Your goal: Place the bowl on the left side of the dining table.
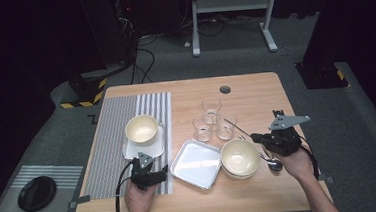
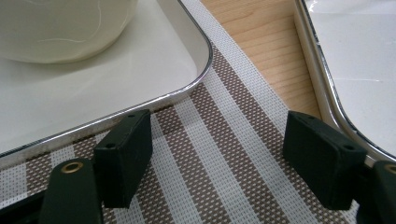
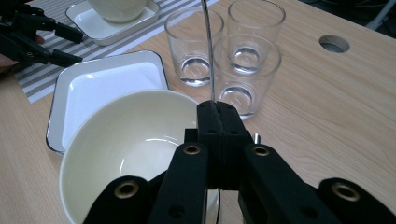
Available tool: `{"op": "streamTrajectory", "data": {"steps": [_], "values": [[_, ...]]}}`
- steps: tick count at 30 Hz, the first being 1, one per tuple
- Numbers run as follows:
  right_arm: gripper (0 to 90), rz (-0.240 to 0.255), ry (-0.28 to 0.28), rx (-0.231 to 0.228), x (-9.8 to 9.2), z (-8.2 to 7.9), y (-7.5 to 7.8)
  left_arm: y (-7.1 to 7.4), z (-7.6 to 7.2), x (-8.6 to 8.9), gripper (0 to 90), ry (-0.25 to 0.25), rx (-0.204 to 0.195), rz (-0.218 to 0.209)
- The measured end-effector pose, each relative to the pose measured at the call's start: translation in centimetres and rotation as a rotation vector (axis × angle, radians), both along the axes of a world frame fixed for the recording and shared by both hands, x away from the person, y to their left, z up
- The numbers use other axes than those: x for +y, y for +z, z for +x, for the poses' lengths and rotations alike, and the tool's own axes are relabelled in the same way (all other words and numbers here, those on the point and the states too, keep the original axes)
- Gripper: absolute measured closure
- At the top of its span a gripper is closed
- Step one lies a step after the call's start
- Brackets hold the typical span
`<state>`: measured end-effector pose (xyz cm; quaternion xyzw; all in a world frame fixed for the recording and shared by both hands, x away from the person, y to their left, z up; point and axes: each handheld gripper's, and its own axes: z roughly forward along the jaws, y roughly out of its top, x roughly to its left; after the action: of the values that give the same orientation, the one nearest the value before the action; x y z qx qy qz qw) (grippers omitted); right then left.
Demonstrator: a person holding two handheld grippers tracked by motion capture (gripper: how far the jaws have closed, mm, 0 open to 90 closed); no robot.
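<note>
right hand-held gripper (image 3: pixel 217 109): clamped on thin utensil handle (image 3: pixel 208 51), probably fork | left hand-held gripper (image 2: pixel 219 154): open

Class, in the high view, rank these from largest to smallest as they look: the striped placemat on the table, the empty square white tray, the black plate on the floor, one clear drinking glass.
1. Striped placemat
2. Square white tray
3. Black plate, though it lies lower, so its rank is unsure
4. Clear drinking glass
</note>
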<state>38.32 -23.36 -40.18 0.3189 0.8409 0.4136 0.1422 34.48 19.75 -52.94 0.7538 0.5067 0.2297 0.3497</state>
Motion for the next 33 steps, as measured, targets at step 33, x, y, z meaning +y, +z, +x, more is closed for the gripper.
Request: {"op": "streamTrajectory", "data": {"steps": [33], "values": [[90.0,-0.014,0.137,-0.018,0.08,0.52,0.55,0.0,-0.03,-0.19,21.0,-0.006,0.006,-0.003]]}}
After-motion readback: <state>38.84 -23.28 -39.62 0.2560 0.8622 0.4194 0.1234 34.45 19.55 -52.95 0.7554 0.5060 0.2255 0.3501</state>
